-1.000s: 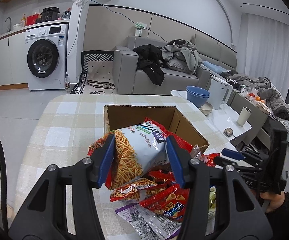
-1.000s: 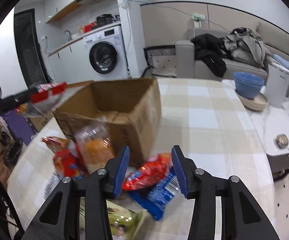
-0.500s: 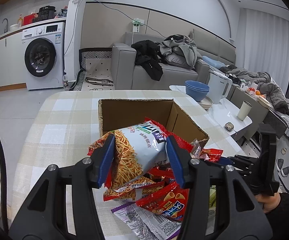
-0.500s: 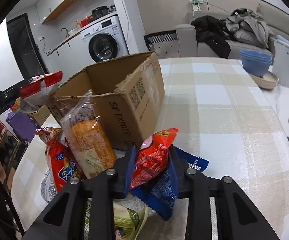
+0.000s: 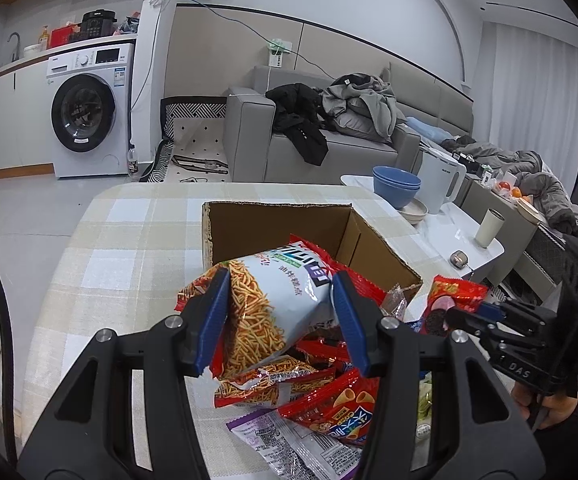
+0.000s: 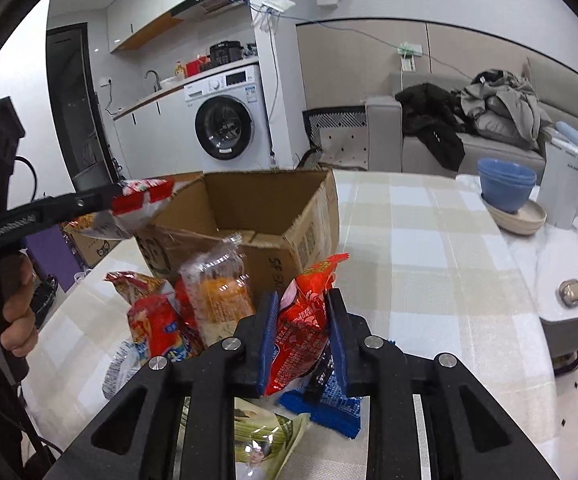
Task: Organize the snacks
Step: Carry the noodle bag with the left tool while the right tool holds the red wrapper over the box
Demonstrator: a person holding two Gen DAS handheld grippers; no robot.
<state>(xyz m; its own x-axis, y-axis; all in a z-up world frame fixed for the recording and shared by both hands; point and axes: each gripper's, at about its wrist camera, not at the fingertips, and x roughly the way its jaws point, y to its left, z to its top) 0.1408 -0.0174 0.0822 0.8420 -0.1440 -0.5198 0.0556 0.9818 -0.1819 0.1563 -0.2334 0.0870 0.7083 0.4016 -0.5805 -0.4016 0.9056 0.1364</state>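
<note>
A white bag of thin fried sticks is held by the left gripper, whose blue pads are pressed on both sides of it. The bag is lifted above the pile of snack packets and is just in front of the open cardboard box, at its near edge.

A red snack packet is clamped by the right gripper. Its jaws have just been closing and are now tight on the packet, which is squeezed between them and stands upright. In the left wrist view the same packet is seen at the right, held out at the tip of that gripper, near the right corner of the box.

The box is placed on a table covered with a checked cloth. Nothing can be seen inside the box, though its floor is partly hidden. On the near side of it more packets are lying: an orange one in clear wrap that leans on the box wall, a red one to its left, a blue one and a green one nearest to the camera. On a white side table at the far right, blue bowls and a white kettle are standing.
</note>
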